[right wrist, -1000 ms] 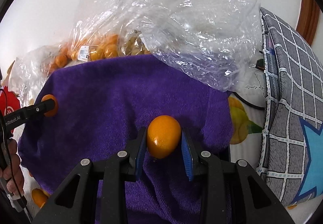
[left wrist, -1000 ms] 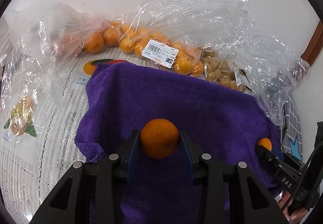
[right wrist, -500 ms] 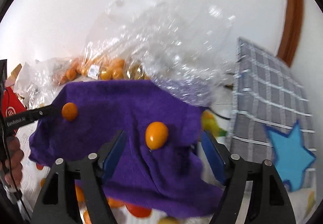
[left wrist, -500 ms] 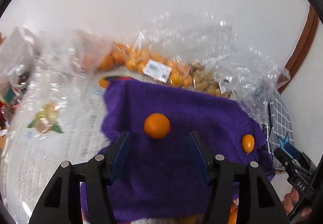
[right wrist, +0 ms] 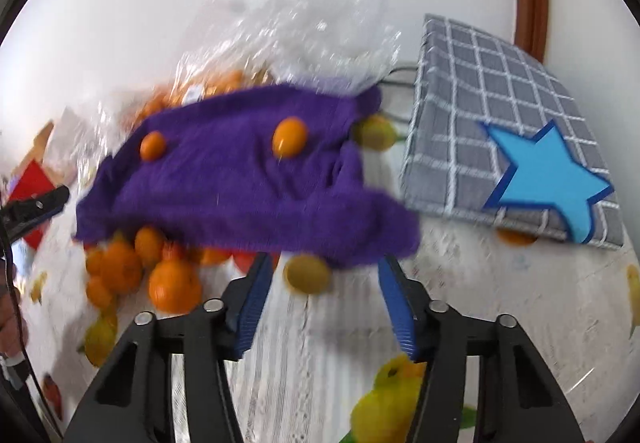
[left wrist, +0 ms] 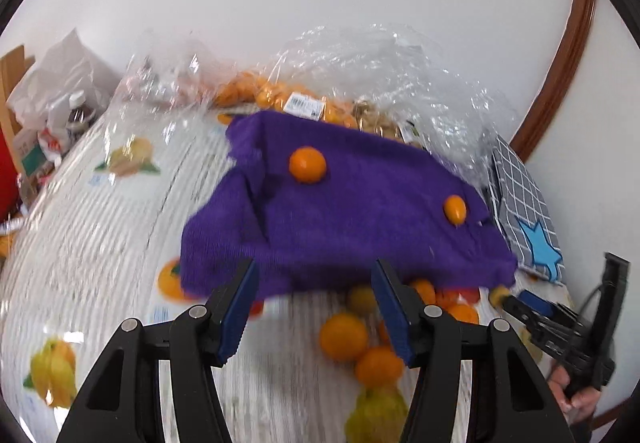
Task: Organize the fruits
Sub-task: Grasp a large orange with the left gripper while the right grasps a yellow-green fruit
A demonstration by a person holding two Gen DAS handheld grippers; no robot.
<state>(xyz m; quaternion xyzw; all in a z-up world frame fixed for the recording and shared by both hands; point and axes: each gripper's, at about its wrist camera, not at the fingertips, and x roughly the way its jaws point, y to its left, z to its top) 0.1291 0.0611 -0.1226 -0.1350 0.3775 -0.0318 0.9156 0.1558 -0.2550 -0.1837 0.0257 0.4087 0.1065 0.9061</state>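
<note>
The table (left wrist: 100,227) has a purple towel (left wrist: 340,211) by its back edge. Two oranges sit on the towel now: a round orange (left wrist: 307,164) near its left side and an oval orange (left wrist: 455,209) near its right. A moment ago each was pinched in a gripper. Both are placed, so the loose fruit pile (right wrist: 160,275) at the towel's front edge likely comes next. The left gripper (left wrist: 314,307) and right gripper (right wrist: 322,303) have pulled back, jaws partly open with nothing between them; the right has just been closing somewhat.

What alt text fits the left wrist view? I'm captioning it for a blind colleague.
Two small oranges, a round one and an oval one, sit apart on a purple towel on a fruit-print tablecloth. The open, empty left gripper frames loose oranges at the towel's near edge; bagged fruit lies behind.
</note>
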